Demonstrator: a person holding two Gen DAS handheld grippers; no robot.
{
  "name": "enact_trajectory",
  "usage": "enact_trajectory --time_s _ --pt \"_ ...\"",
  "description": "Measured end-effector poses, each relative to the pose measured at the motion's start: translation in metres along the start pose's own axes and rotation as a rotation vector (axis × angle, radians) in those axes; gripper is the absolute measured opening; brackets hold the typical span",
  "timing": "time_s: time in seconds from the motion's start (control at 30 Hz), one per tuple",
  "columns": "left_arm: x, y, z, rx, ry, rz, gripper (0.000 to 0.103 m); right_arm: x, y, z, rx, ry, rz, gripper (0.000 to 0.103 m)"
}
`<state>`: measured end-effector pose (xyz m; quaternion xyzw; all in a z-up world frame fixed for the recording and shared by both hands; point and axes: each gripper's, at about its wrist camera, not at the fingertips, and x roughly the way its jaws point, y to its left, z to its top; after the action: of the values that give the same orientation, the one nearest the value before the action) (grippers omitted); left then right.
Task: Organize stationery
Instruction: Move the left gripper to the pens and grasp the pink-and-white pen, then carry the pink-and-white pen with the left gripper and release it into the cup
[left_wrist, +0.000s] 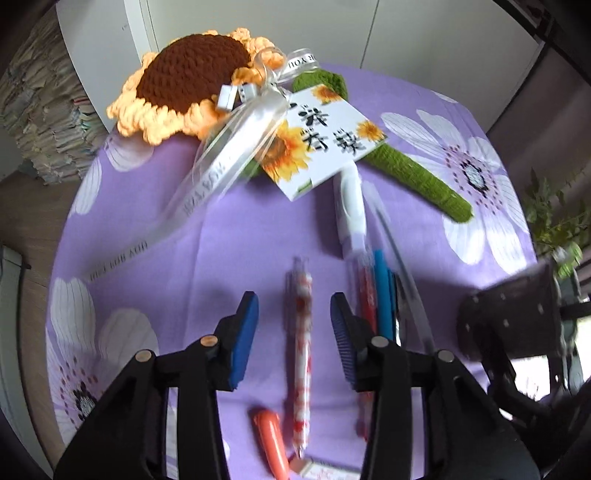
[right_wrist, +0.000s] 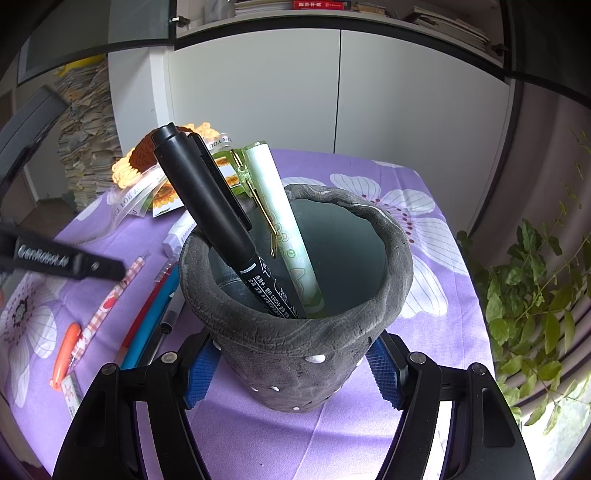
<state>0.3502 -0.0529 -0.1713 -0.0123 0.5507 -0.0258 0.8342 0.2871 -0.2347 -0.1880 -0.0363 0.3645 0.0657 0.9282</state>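
Note:
My left gripper (left_wrist: 293, 339) points down at the purple floral cloth and is open. A red-and-white patterned pen (left_wrist: 300, 354) lies lengthwise between its blue pads (left_wrist: 243, 339), which do not touch it. Right of that pen lie a red pen (left_wrist: 366, 295), a blue pen (left_wrist: 384, 295) and a clear pen (left_wrist: 402, 266). My right gripper (right_wrist: 291, 373) is shut on a rough grey pen pot (right_wrist: 295, 354), a pad on each side of its base. In the pot lean a black marker (right_wrist: 207, 206) and a pale green pen (right_wrist: 284, 229).
An orange capped piece (left_wrist: 269, 439) and a small eraser (left_wrist: 314, 467) lie near the left gripper. A white pen (left_wrist: 351, 210), a crochet sunflower (left_wrist: 192, 77), its sunflower card (left_wrist: 321, 136) and ribbon fill the table's far side. A leafy plant (right_wrist: 535, 306) stands beyond the right edge.

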Motion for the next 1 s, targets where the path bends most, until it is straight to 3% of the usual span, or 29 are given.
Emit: enact_trajectory --time_s 0.1,0.2,0.27,0.33,0.57,1.0 --pt "0.012 -0.001 0.009 0.000 0.014 0.031 0.036 0.000 -0.001 0.000 0.002 0.000 0.002 0.073" --pt "0.023 -0.002 0.010 0.000 0.048 0.017 0.030 0.001 -0.001 0.000 0.004 0.002 0.006 0.073" --pt "0.022 -0.006 0.009 0.018 0.025 0.034 0.026 0.001 -0.002 0.000 0.006 0.004 0.008 0.073" --pt "0.023 -0.009 0.009 0.027 0.021 0.028 0.011 0.002 -0.002 0.000 0.006 0.005 0.008 0.073" --pt "0.012 -0.012 0.007 0.021 -0.011 0.007 0.011 0.002 -0.003 0.000 0.006 0.004 0.008 0.073" --pt "-0.089 -0.017 -0.003 0.021 -0.234 -0.131 0.011 0.002 -0.003 0.000 0.006 0.004 0.007 0.073"
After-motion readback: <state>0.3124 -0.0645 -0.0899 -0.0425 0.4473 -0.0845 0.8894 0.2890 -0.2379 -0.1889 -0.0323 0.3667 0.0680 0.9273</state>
